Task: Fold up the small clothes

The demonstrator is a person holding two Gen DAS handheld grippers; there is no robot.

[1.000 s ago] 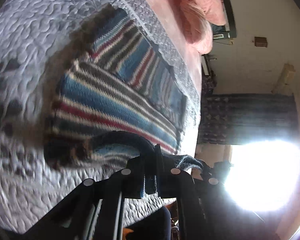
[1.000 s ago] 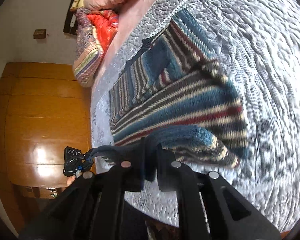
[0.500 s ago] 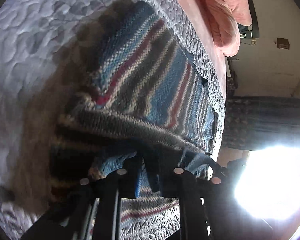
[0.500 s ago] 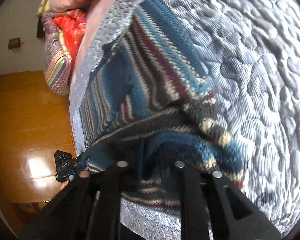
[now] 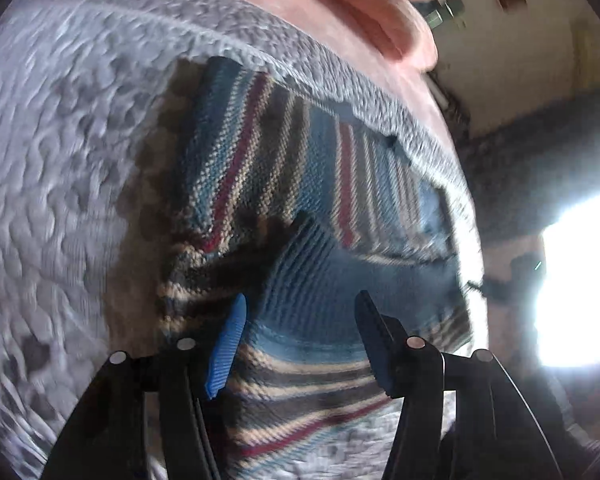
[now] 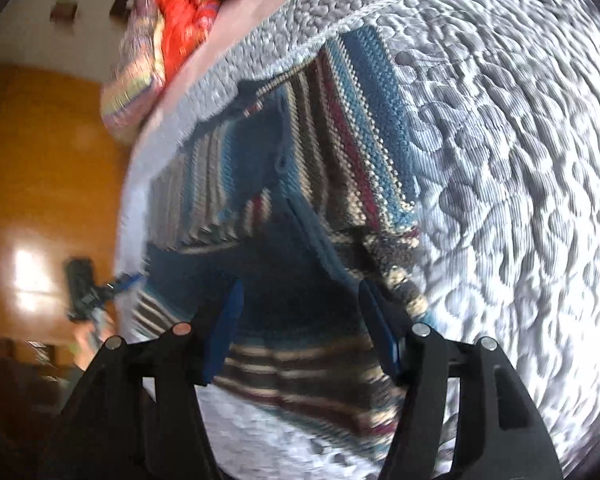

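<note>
A small knitted sweater (image 5: pixel 268 168) with blue, red, cream and dark stripes lies folded over on the grey quilted bedspread (image 5: pixel 60 160). My left gripper (image 5: pixel 300 308) is open just above the folded blue ribbed hem, with nothing between its fingers. The right wrist view has the same sweater (image 6: pixel 340 152) from the other side. There my right gripper (image 6: pixel 300 296) is open too, hovering over the dark blue fold. The other gripper (image 6: pixel 84 292) shows small at the left, beyond the bed's edge.
Pink bedding (image 5: pixel 372 12) and a red and patterned cushion (image 6: pixel 172 12) lie at the head of the bed. A wooden wardrobe (image 6: pixel 40 184) stands beyond the bed edge. A glaring window (image 5: pixel 572 280) and dark curtain are on the other side.
Both grippers held the sweater's hem shut, carried it forward over the garment and laid it down. Both have now let go and stand open.
</note>
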